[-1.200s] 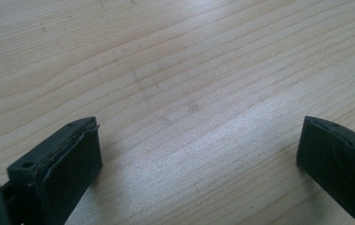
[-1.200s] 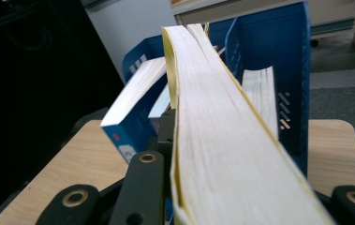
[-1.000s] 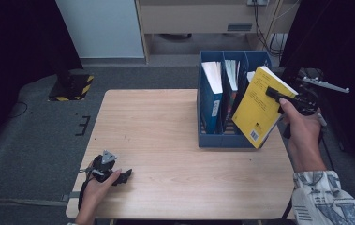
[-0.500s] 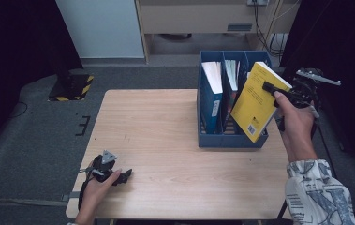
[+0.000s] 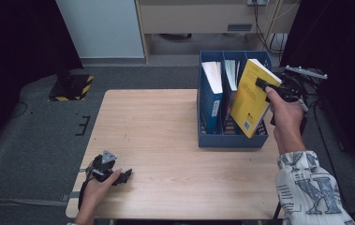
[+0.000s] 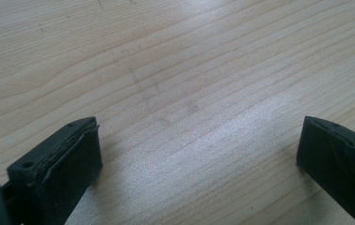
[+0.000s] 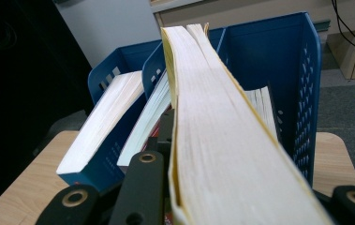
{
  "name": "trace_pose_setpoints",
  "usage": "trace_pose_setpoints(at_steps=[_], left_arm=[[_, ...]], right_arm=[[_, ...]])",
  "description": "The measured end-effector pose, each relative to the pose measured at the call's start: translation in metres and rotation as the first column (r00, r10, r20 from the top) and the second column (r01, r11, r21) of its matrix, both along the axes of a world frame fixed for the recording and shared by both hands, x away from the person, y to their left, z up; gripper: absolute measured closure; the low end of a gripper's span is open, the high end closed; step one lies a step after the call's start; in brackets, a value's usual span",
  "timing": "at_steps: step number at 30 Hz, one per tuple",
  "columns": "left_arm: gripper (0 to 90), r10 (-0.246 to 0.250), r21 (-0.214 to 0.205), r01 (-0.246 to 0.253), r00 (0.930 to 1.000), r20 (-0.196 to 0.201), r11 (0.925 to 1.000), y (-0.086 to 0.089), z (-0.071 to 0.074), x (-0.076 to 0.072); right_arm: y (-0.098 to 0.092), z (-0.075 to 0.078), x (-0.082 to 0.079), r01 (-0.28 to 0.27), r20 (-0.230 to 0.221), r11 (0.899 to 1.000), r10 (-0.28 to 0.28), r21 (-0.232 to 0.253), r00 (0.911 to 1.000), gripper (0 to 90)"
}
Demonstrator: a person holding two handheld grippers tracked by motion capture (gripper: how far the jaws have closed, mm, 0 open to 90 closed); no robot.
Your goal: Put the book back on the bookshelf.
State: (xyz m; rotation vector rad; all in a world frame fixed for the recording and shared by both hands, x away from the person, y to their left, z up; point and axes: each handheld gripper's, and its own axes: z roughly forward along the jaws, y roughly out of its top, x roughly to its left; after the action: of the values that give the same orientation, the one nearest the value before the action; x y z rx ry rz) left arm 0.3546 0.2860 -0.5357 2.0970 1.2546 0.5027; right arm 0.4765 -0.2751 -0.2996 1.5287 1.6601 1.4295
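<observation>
Right tongs [image 5: 264,86] clamped on yellow book [image 5: 252,98], book tilted, lower corner inside right compartment of blue rack [image 5: 229,140], upper part leaning out toward right hand [image 5: 285,115]. Page edge [image 7: 222,140] of book facing right gripper view, running between black jaws. Two other books [image 5: 212,77] upright in left and middle compartments of rack. Left tongs [image 5: 112,174] far from rack, low over bare tabletop [image 5: 166,140] near front left corner, jaws wide apart, nothing between.
</observation>
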Motion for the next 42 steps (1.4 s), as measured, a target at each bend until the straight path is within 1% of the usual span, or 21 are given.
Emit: trace_pose_setpoints(at_steps=[7,10,17,19,25,29,42], left_arm=[[0.0,0.0,0.0,0.0,1.0,0.0,1.0,0.0,0.0,0.0],[0.0,-0.002,0.0,0.002,1.0,-0.001,1.0,0.0,0.0,0.0],[0.0,-0.003,0.0,0.003,1.0,-0.001,1.0,0.0,0.0,0.0],[0.0,-0.003,0.001,0.003,1.0,-0.001,1.0,0.0,0.0,0.0],[0.0,-0.003,0.0,0.003,1.0,-0.001,1.0,0.0,0.0,0.0],[0.0,-0.004,0.0,0.004,1.0,-0.002,1.0,0.0,0.0,0.0],[0.0,-0.004,0.0,0.004,1.0,-0.002,1.0,0.0,0.0,0.001]], right_arm=[[0.007,-0.003,0.009,0.015,0.001,1.0,-0.015,-0.017,0.9999,74.7],[0.009,-0.003,0.011,0.026,-0.001,1.0,-0.026,-0.011,0.9997,74.8],[0.012,-0.002,0.018,0.05,0.013,0.999,-0.05,0.001,0.9987,74.7],[0.013,-0.003,0.021,0.06,0.017,0.998,-0.06,0.011,0.9981,74.7],[0.015,-0.004,0.026,0.073,0.027,0.997,-0.073,0.023,0.997,74.5],[0.017,-0.005,0.028,0.078,0.033,0.996,-0.079,0.03,0.9963,74.4],[0.022,-0.007,0.031,0.08,0.033,0.996,-0.081,0.029,0.9961,74.1]])
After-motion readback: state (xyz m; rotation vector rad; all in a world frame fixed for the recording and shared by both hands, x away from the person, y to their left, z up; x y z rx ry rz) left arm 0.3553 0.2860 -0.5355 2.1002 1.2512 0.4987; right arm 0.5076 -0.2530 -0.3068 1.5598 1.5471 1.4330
